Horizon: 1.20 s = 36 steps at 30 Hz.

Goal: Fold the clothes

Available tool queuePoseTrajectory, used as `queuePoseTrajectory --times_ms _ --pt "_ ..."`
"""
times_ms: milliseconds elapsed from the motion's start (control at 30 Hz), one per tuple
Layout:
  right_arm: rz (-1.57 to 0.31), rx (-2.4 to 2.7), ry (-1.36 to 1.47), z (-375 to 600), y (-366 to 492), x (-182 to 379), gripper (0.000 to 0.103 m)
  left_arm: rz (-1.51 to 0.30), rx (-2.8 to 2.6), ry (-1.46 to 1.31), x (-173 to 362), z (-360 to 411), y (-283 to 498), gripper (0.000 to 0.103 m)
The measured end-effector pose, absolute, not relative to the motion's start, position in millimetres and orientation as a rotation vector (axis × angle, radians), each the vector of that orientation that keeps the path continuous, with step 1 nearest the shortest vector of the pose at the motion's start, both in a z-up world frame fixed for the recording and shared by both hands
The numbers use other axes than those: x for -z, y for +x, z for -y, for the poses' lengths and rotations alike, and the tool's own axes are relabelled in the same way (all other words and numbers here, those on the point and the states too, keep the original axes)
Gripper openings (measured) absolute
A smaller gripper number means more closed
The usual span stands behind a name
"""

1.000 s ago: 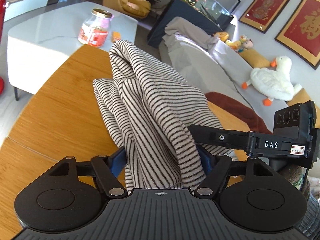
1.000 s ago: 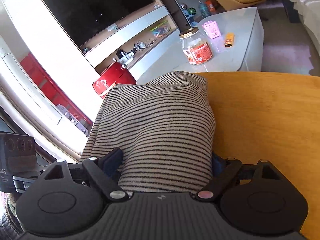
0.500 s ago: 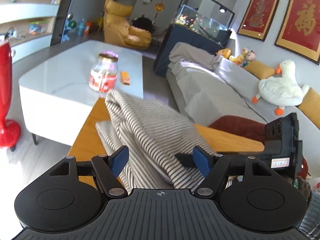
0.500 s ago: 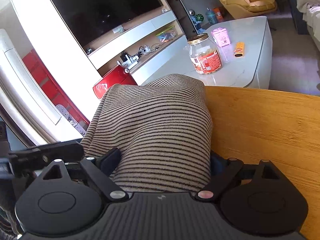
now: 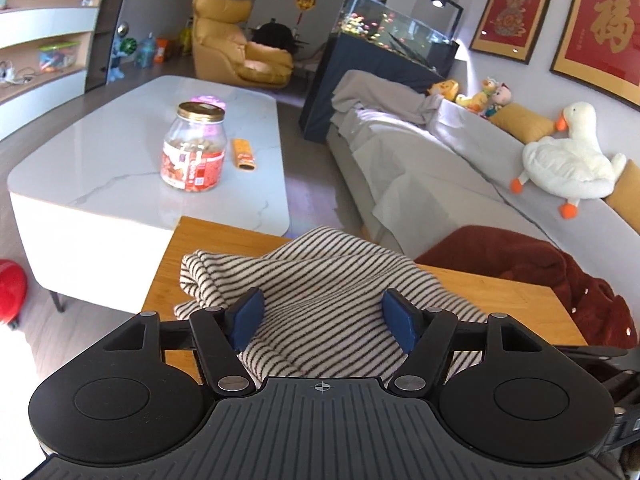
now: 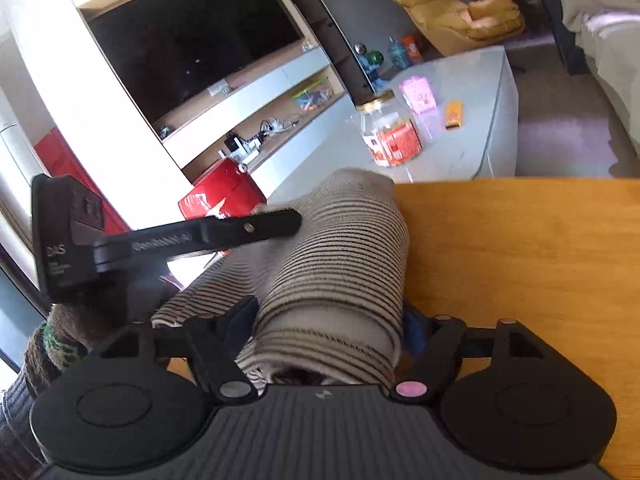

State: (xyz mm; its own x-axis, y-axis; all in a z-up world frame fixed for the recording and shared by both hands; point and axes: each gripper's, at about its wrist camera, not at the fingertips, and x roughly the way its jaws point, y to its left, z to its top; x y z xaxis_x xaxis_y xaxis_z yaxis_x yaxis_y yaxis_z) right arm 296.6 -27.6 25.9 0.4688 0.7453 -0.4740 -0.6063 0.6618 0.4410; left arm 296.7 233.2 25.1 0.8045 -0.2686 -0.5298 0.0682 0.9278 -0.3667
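A black-and-white striped garment (image 5: 320,280) lies bunched on the wooden table (image 5: 500,292). My left gripper (image 5: 325,322) is open, its blue pads wide apart above the cloth and holding nothing. In the right wrist view the same garment (image 6: 340,264) is a thick roll running between the fingers of my right gripper (image 6: 328,328), whose jaws look closed against it. The left gripper's black body (image 6: 80,236) shows in the right wrist view, hovering at the garment's left side.
A dark red garment (image 5: 540,276) lies at the table's right edge. Beyond the table stands a white coffee table (image 5: 100,168) with a glass jar (image 5: 194,148). A sofa with a plush goose (image 5: 568,164) is at right. A red appliance (image 6: 224,196) stands at left.
My left gripper has let go of the striped garment, opened and drawn back. The cloth it held up has dropped onto the table. The right gripper keeps its hold.
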Motion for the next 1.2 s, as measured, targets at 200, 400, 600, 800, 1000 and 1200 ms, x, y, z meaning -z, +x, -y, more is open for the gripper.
queuePoseTrajectory --times_ms 200,400,600,800,1000,1200 --pt "-0.662 -0.785 -0.020 14 285 -23 0.068 -0.591 0.128 -0.381 -33 -239 280 0.068" --pt "-0.641 -0.755 -0.072 17 272 -20 0.069 -0.621 0.093 -0.402 -42 -213 224 0.093" --pt "-0.621 -0.765 -0.051 23 272 -27 0.069 -0.705 0.138 -0.441 -14 -204 218 0.069" --pt "-0.578 -0.727 -0.091 25 267 -33 0.069 -0.686 0.211 -0.521 6 -204 232 0.064" --pt "-0.493 -0.696 -0.315 3 250 -21 0.072 -0.687 0.185 -0.470 2 -201 227 0.065" --pt "-0.510 -0.718 -0.301 2 253 -23 0.073 -0.554 0.082 -0.324 -47 -180 199 0.067"
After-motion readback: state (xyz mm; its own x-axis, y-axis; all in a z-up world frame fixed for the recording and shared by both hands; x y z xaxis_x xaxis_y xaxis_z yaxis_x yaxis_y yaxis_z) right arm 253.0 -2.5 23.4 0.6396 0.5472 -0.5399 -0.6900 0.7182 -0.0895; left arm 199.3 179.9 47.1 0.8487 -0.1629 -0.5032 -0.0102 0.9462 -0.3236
